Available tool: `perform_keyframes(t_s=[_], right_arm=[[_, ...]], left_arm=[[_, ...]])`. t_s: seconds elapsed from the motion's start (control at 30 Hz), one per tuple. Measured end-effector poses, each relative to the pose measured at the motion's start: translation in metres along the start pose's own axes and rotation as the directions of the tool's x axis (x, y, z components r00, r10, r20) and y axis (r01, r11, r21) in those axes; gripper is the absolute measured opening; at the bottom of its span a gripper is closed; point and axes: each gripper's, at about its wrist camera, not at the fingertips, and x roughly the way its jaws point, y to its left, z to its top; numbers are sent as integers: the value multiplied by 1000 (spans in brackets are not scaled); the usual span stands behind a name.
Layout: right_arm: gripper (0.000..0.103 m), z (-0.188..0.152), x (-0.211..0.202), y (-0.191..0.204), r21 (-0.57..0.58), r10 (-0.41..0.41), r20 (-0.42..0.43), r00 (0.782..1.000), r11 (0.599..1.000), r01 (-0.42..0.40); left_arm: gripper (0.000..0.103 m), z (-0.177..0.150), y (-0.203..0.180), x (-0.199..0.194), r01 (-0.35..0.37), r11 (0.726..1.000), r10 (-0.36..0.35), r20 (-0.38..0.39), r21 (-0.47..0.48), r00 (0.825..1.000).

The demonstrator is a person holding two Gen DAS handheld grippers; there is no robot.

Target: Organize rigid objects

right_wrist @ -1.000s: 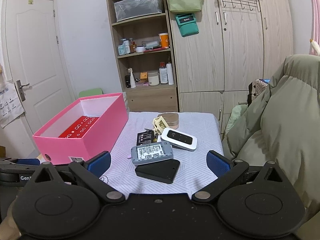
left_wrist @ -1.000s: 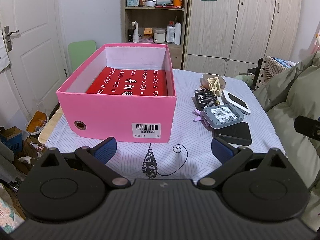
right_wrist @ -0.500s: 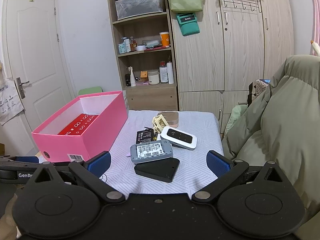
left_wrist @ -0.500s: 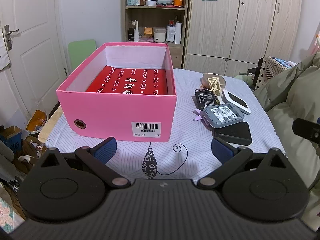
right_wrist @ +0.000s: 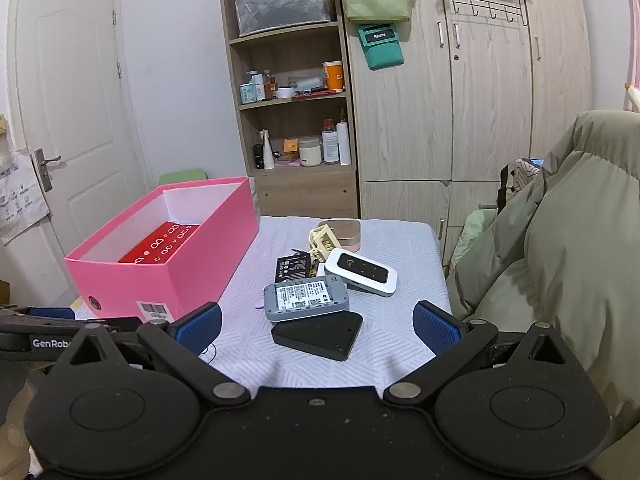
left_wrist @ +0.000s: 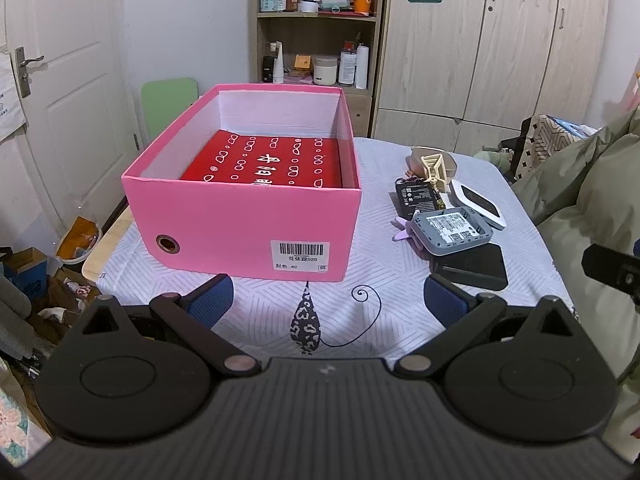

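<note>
A pink box (left_wrist: 248, 224) (right_wrist: 176, 256) with a red patterned bottom stands on the table's left half. To its right lies a heap of small devices: a grey router (left_wrist: 450, 230) (right_wrist: 306, 297) label side up, a black wedge-shaped case (left_wrist: 472, 266) (right_wrist: 318, 334), a white pocket router (left_wrist: 476, 204) (right_wrist: 360, 270), a black battery (left_wrist: 414, 198) (right_wrist: 292, 268), a cream clip (left_wrist: 434, 168) (right_wrist: 322, 240) and a tan case (right_wrist: 346, 232). My left gripper (left_wrist: 328, 302) is open just before the box's front wall. My right gripper (right_wrist: 316, 324) is open, with the black case lying between its fingers' line of sight.
The table carries a white cloth (left_wrist: 384, 280) with a black cat drawing. An olive padded coat (right_wrist: 560, 240) crowds the right edge. A shelf unit (right_wrist: 292, 120) and wardrobe (right_wrist: 460, 100) stand behind, a white door (left_wrist: 52, 100) at left, clutter on the floor (left_wrist: 48, 272).
The right gripper has dropped slightly and edged nearer to the heap of devices. The left gripper has hardly moved. Both stay open.
</note>
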Motion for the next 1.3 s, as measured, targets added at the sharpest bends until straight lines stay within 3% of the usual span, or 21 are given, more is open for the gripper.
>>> perform_keyframes(t_s=[0.4, 0.57, 0.7, 0.83, 0.97, 1.1, 1.2, 1.3], right_arm=[[103, -1, 6, -3, 4, 17, -5, 1000, 1000, -17], [103, 3, 13, -3, -85, 121, 23, 992, 989, -119], [103, 1, 17, -15, -148, 252, 124, 960, 961, -233], [103, 4, 34, -27, -166, 311, 59, 949, 940, -298], [103, 4, 45, -29, -244, 315, -1, 949, 920, -306], [103, 3, 58, -30, -272, 314, -71, 947, 907, -321], [103, -1, 78, -30, -225, 312, -133, 941, 915, -335], [103, -8, 99, -25, -172, 290, -142, 946, 934, -312]], left_arm=[[103, 1, -3, 5, 16, 1000, -16, -7, 17, 1000], [101, 8, -2, 8, 44, 998, -42, -36, 48, 998], [100, 22, 5, 12, 84, 994, -80, -63, 63, 995], [100, 34, 6, 18, 81, 980, -65, -90, 181, 994], [100, 46, 15, 27, 77, 971, -51, -116, 228, 992], [100, 57, 26, 39, 135, 964, -92, -189, 230, 978], [100, 66, 38, 48, 177, 964, -130, -229, 199, 965], [100, 77, 51, 55, 157, 969, -114, -217, 191, 970]])
